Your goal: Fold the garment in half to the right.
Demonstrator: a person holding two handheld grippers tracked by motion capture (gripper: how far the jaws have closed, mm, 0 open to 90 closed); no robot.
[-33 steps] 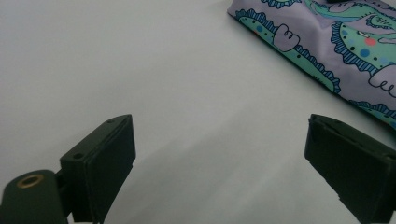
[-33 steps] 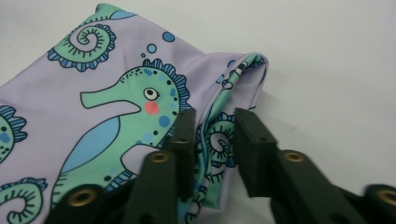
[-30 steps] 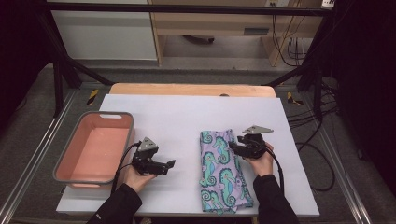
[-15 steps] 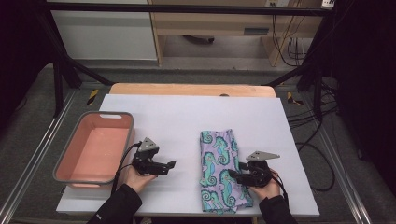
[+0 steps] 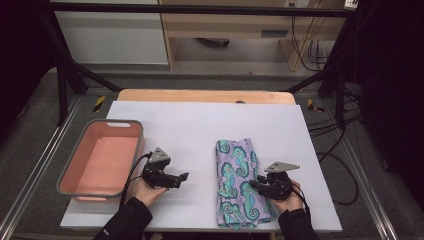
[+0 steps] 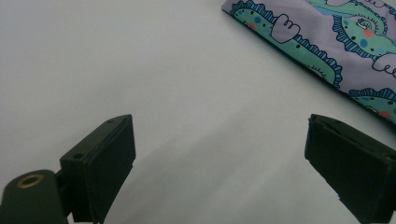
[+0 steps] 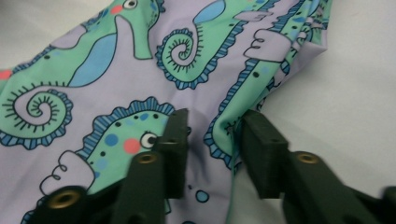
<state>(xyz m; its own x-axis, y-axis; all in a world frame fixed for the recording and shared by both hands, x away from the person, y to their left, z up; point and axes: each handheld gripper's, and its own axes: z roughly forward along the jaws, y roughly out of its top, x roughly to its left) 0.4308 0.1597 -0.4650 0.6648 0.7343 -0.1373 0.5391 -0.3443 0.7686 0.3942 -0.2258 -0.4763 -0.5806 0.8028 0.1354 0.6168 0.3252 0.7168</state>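
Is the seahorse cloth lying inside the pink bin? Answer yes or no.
No, the seahorse cloth lies flat on the white table, well apart from the pink bin.

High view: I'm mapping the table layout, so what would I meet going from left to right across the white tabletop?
Pink bin → left gripper → seahorse-print cloth → right gripper, its jaws on the cloth's right edge.
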